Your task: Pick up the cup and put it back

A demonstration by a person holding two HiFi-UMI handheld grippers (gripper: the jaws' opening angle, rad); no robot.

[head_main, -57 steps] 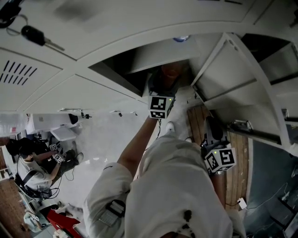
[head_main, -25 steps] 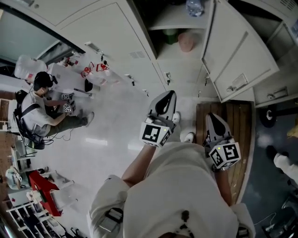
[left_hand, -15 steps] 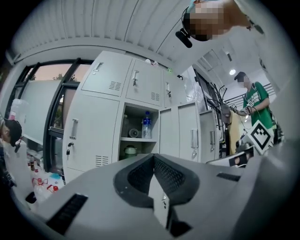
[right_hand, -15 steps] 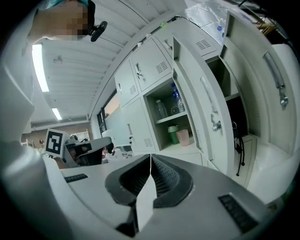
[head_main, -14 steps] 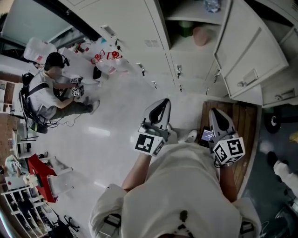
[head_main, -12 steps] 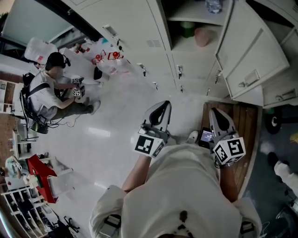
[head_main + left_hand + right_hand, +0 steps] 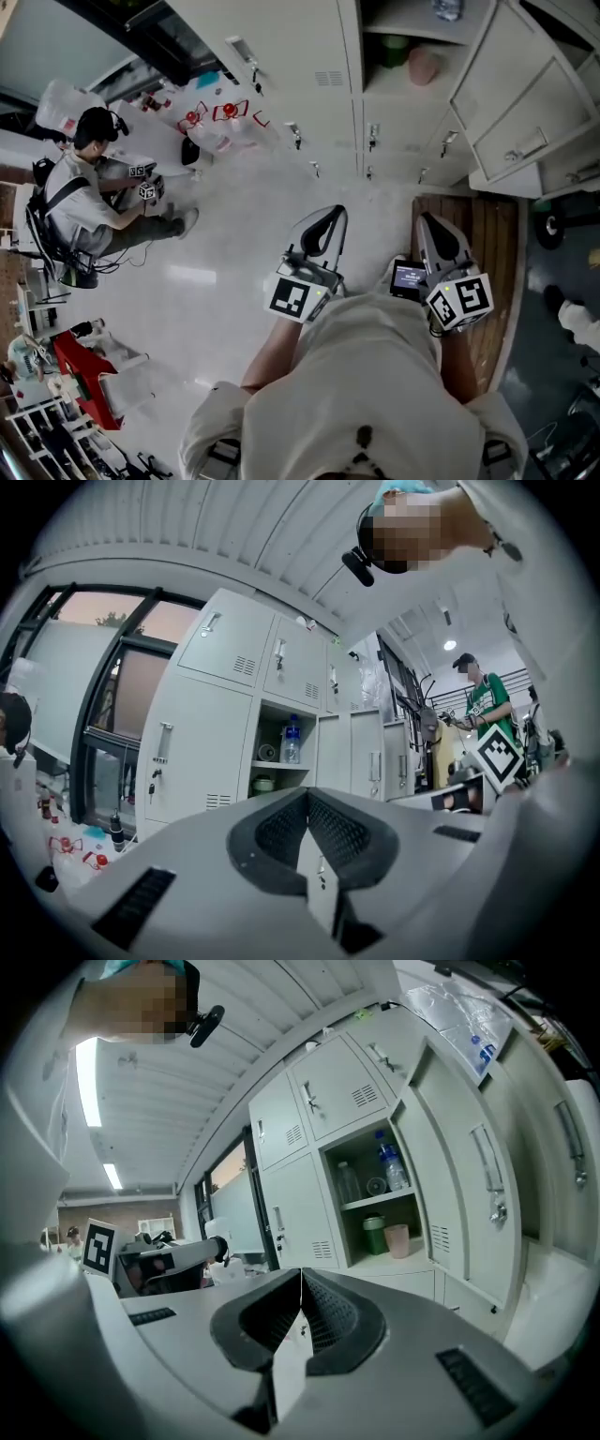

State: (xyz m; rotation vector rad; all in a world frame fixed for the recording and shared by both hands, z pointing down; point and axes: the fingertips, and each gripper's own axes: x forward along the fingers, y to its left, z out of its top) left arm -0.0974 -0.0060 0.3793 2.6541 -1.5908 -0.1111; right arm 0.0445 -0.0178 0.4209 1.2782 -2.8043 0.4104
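The pink cup stands on the lower shelf of the open locker, beside a green container. The right gripper view shows the same cup far ahead, right of the green container. My left gripper is held level above the white floor, well short of the locker. Its jaws are shut with nothing between them. My right gripper hangs beside it, also shut and empty. In the left gripper view the cup is not visible.
A water bottle stands on the upper shelf. The locker door is swung open to the right. A wooden platform lies under my right side. A person sits on the floor at the left among bags and bottles.
Both grippers have drawn back from the locker, which now sits farther away at the top of the head view. The left gripper, earlier at the locker opening, is out and empty.
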